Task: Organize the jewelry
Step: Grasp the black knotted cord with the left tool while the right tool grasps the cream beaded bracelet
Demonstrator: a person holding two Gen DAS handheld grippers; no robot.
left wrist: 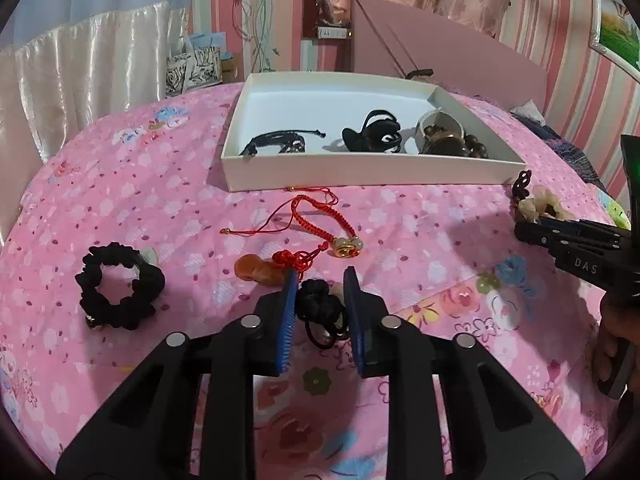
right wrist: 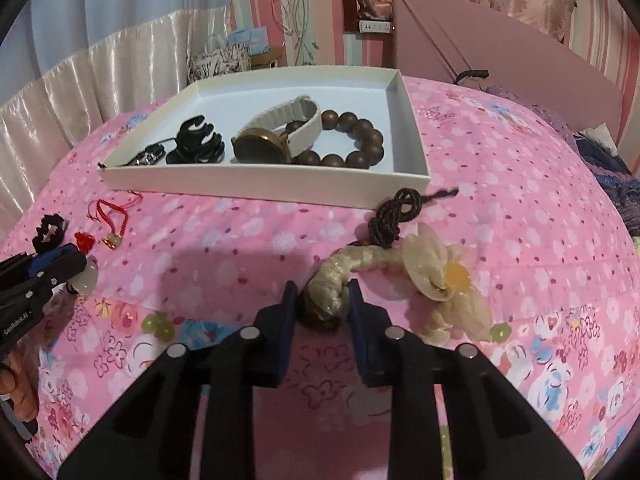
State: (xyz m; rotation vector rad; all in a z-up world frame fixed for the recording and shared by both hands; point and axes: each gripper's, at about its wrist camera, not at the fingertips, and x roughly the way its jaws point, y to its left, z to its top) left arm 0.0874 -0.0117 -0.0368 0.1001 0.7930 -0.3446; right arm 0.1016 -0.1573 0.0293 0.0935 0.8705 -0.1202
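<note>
left gripper (left wrist: 320,280): jaws narrowed, clamped on black knotted hair tie (left wrist: 320,308) lying on the pink bedspread (left wrist: 400,220), near its front edge | right gripper (right wrist: 322,294): jaws narrowed, clamped on cream fabric hair band (right wrist: 348,272), just before white tray (right wrist: 264,188) near corner

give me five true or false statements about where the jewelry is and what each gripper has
1. The watch lies in the white box. True.
2. The left gripper closes around a black hair tie. True.
3. The red cord bracelet is in the box. False: it lies on the pink cloth.
4. The right gripper is empty. False: a cream fabric hair tie sits between its fingers.
5. The black scrunchie is in the box. False: it lies on the cloth.
</note>
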